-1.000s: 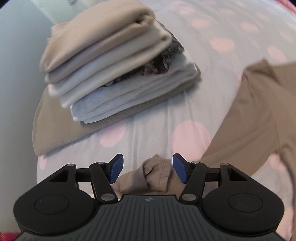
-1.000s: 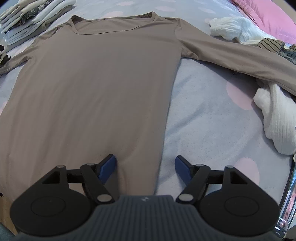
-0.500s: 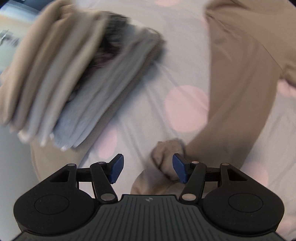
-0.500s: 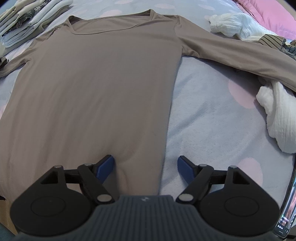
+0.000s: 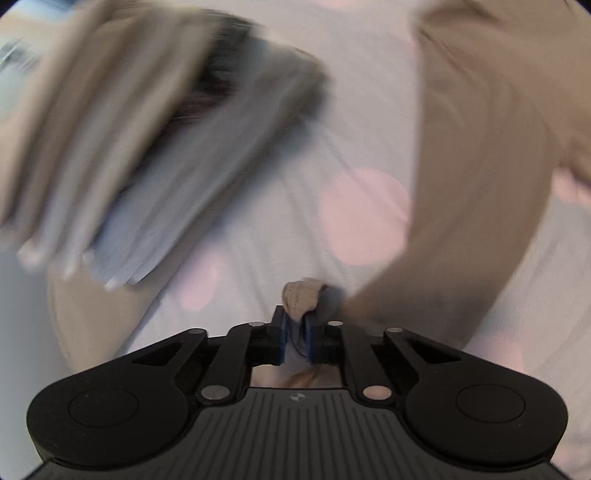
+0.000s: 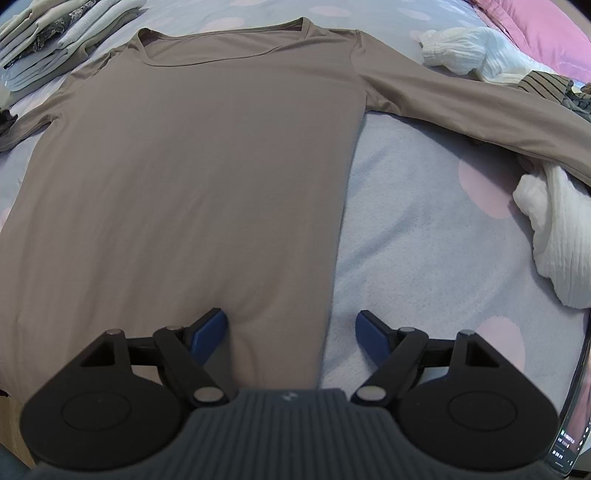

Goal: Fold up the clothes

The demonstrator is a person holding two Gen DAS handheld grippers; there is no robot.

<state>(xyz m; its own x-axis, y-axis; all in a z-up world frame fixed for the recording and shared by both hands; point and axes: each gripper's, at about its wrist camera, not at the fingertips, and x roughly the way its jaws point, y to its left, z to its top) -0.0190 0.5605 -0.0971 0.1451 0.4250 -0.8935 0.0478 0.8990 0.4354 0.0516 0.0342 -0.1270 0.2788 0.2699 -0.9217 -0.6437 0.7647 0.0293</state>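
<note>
A taupe long-sleeved shirt lies flat, front up, on the polka-dot bedsheet, its neckline at the far end and both sleeves spread out. My left gripper is shut on the cuff of the shirt's left sleeve; the sleeve runs away up the right of that blurred view. My right gripper is open and straddles the shirt's right bottom hem corner, with the fabric edge between the blue fingertips.
A stack of folded clothes sits left of the held sleeve and shows at the far left in the right wrist view. Crumpled white garments and a striped one lie at the right. A pink pillow is far right.
My left gripper has closed on the sleeve cuff, which lay between its open fingers before. The left view has swung and blurred. My right gripper has stayed open at the hem.
</note>
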